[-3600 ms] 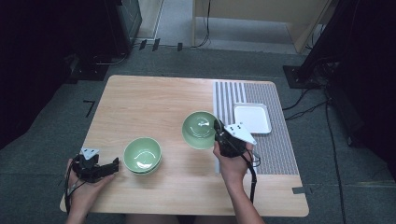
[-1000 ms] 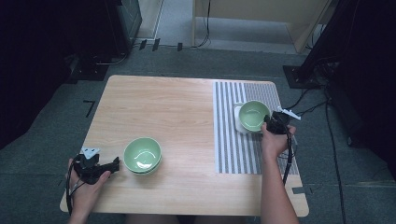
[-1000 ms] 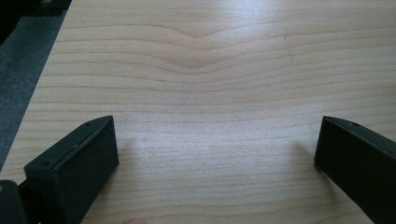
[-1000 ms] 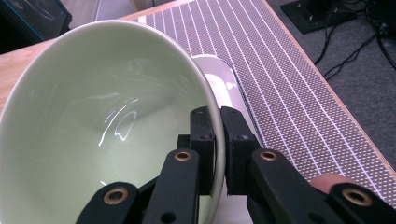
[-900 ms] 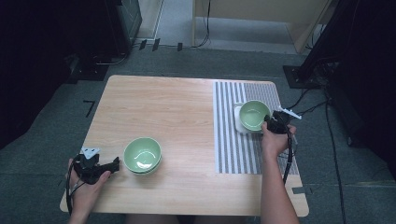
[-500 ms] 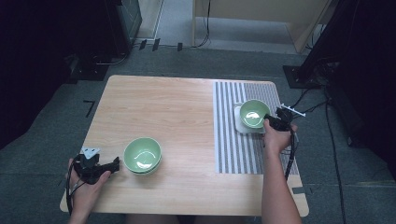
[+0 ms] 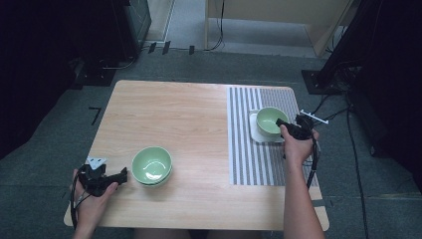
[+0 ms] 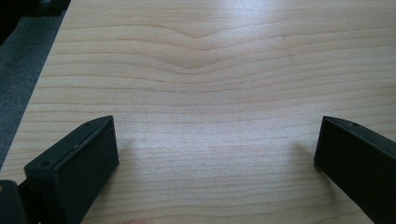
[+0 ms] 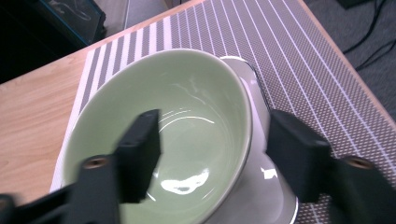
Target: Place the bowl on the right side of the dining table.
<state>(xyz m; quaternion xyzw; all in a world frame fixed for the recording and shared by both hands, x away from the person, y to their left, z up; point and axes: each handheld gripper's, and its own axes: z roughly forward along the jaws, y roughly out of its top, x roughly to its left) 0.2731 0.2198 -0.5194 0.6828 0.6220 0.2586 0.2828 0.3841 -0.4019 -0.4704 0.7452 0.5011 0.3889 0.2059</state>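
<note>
One green bowl (image 7: 269, 121) is sitting on the white tray (image 7: 255, 133); right hand-held gripper (image 7: 291, 127), jaws just opening, is releasing at 3 o'clock — withdraw straight, avoiding the rim.

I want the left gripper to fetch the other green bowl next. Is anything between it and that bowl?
Nothing visible. The left gripper sits with open jaws beside the green bowl, and only bare table lies between them.

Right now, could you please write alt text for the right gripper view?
A pale green bowl sits on a white tray atop a grey striped mat. The right gripper straddles the bowl's rim with jaws open, just released, one inside and one outside, on a wooden table.
</note>
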